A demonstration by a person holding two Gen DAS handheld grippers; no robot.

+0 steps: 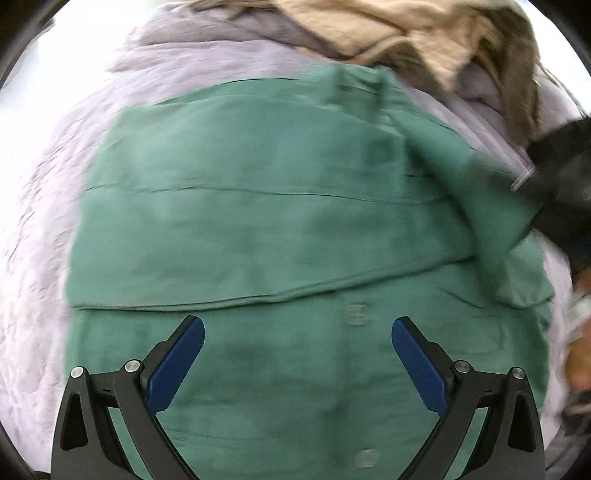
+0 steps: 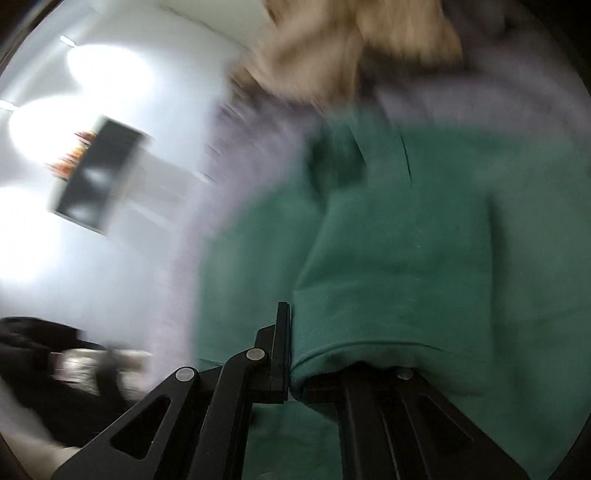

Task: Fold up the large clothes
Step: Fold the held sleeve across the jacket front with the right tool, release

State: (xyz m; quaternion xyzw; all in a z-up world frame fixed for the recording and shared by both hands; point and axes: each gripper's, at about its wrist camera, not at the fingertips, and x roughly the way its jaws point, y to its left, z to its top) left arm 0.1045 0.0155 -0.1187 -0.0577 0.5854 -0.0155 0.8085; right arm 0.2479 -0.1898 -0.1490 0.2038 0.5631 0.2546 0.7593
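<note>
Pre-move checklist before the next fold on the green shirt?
1. Right gripper shut on green button-up fabric shirt: ok, a fold sits in its jaws.
2. Left gripper open, nothing between its blue pads: ok.
3. Shirt lies on the lilac quilted bedspread: ok.
4. Beige crumpled garment apart from the shirt: ok.
5. Fold edges aligned: cannot tell, blur.

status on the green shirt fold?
Done: one flap of the green shirt already lies folded across its body. In hand: right gripper is shut on a shirt edge, carrying it; left gripper is open and empty. Left: lay that fold, finish, then the beige garment.
</note>
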